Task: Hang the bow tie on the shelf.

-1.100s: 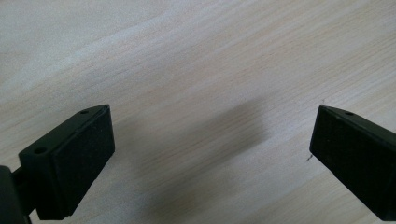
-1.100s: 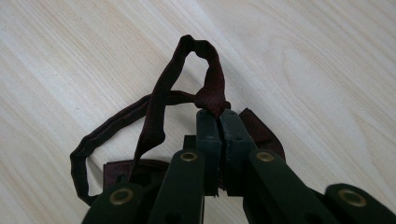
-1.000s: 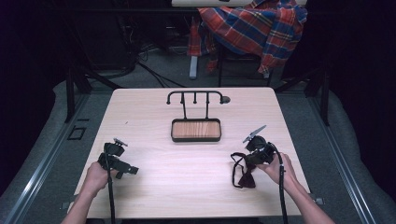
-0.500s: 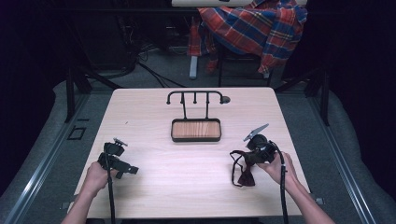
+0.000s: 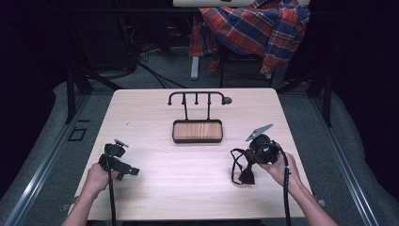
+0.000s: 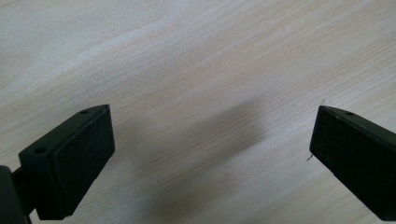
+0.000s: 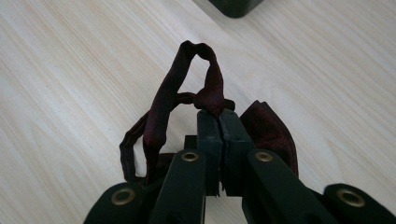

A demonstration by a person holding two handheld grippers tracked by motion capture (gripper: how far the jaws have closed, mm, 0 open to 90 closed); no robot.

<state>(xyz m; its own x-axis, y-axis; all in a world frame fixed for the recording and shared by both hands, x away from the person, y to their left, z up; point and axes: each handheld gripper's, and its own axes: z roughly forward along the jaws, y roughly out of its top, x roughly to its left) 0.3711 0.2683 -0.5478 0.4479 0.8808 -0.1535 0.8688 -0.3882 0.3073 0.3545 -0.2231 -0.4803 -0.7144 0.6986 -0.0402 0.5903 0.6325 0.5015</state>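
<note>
A dark red bow tie [image 5: 243, 174] with its strap hangs from my right gripper [image 5: 247, 160] at the right of the wooden table [image 5: 188, 188]. In the right gripper view the jaws [image 7: 219, 114] are shut on the strap near the knot. The strap loop [image 7: 163, 105] stands up to the left and the bow [image 7: 271, 128] lies to the right. At the left of the table a hand holds my left gripper [image 5: 125, 169]. Its jaws [image 6: 212, 135] stand wide open over bare wood with nothing between them.
A black metal stand with hooks [image 5: 196, 96] rises from a wood-lined tray [image 5: 197, 131] at the table's middle back; its corner [image 7: 233, 7] lies just beyond the bow tie. A plaid cloth [image 5: 254, 28] hangs over a chair behind the table.
My right gripper has risen slightly with the bow tie in its jaws. The left gripper has kept still.
</note>
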